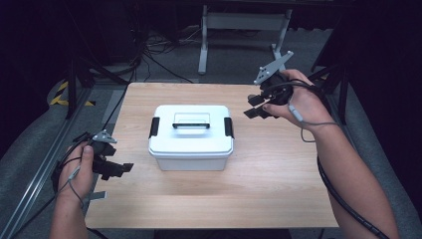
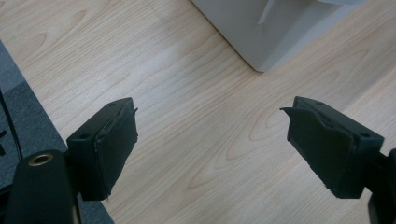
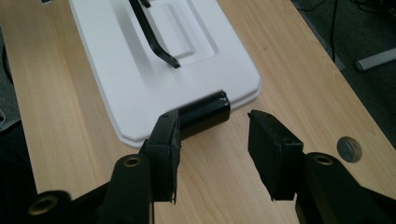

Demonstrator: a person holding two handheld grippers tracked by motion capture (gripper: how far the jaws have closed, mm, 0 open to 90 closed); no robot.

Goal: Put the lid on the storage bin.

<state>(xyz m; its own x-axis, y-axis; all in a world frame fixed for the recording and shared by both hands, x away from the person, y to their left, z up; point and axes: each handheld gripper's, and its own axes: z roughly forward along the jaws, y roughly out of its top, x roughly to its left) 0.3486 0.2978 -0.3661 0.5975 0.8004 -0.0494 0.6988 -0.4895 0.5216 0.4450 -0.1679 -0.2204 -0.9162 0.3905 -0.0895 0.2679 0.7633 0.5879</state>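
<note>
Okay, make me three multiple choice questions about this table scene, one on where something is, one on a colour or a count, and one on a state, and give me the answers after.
1. Where does the white box stand on the table?
A. Near the middle
B. At the far right corner
C. Hanging off the near edge

2. What colour are the side latches and the lid handle?
A. Red
B. Black
C. White

3. What state is the right gripper in?
A. Shut on the handle
B. Shut on a latch
C. Open, holding nothing

Answers:
1. A, the high view shows bare wood on all sides of the box.
2. B, both latches and the handle are black against the white lid.
3. C, the right gripper view shows its jaws apart with bare table between them, near the latch but not around it. The left gripper is open too.
</note>
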